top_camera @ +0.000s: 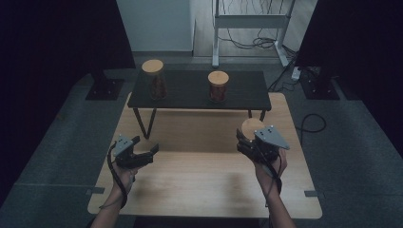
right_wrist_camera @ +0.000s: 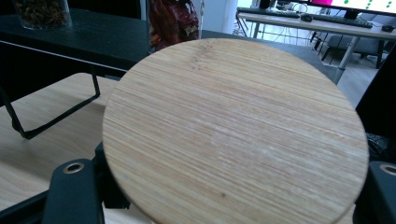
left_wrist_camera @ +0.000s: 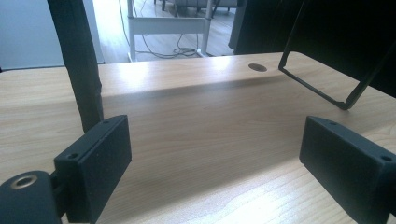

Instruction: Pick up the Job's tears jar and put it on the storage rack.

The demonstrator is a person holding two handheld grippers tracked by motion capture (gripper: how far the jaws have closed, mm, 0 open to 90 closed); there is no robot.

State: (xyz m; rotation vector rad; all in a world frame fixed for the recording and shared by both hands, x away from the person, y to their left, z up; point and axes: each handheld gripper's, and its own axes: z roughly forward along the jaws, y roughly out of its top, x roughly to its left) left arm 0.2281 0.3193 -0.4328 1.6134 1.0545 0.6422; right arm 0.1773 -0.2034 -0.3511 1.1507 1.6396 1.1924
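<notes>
Seemingly mid-carry, the high view has the right claw [top_camera: 248, 141] clamped around a jar with a bamboo lid [top_camera: 251, 126] above the wooden counter [top_camera: 199, 175], while the left claw [top_camera: 142, 151] hovers spread apart and holding nothing; two more jars [top_camera: 155, 78] stand on the black shelf [top_camera: 190, 92] behind. Along the left claw view, its jaws stand wide over bare counter [left_wrist_camera: 210, 140]. From the right claw view, the lid [right_wrist_camera: 233, 130] hides the jar's body and contents, and the pads' contact is cut off. Keeping the jar upright and clearing the shelf edge before lowering seems wise.
</notes>
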